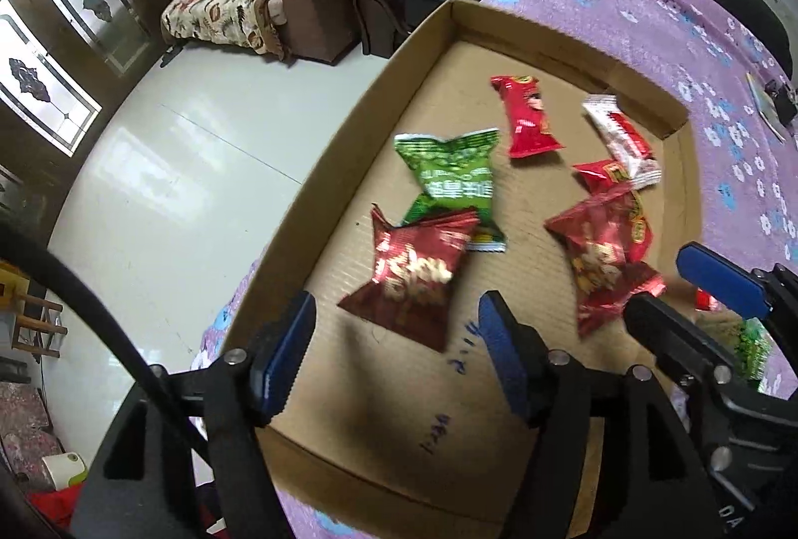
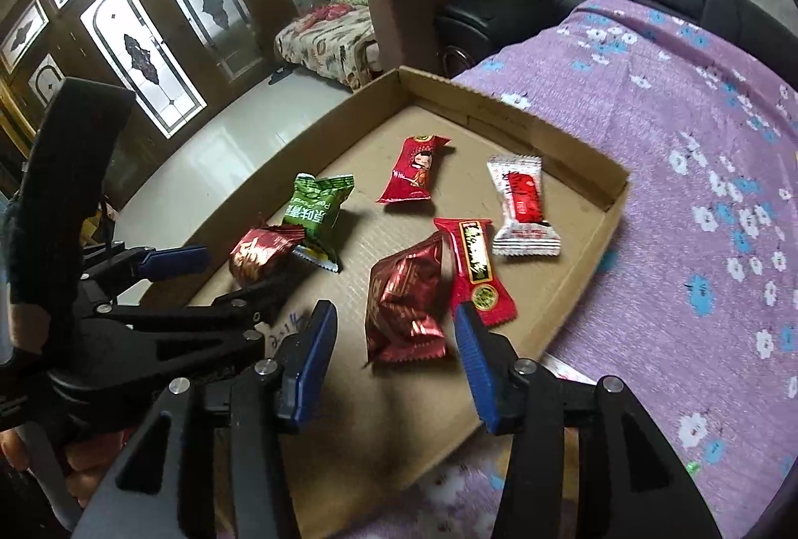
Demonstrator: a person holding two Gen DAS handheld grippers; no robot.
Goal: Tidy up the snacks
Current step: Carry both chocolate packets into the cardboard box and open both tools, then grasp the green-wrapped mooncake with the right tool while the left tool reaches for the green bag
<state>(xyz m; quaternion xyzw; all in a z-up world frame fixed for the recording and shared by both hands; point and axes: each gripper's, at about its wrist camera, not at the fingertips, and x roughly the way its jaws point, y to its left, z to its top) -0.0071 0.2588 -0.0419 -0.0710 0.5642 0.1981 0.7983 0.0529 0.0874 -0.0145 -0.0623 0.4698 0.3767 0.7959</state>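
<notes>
Both grippers spread, holding nothing. Left gripper [image 1: 394, 354]: dark red pack [image 1: 416, 274] lies just ahead of its jaws, long axis slanting toward upper right of frame. Right gripper [image 2: 394, 364]: second dark red pack [image 2: 406, 304] just ahead, nearer that hand. All packs inside cardboard tray [image 2: 503, 110] on the bed [image 2: 698, 140]. Green pack [image 2: 316, 210] reads "Pea"; other print is Chinese, blurred; blue pen scrawl on tray floor illegible.

6 snack packets [image 2: 406, 297] lie in the box [image 2: 563, 140] on the bed [image 2: 698, 190].
</notes>
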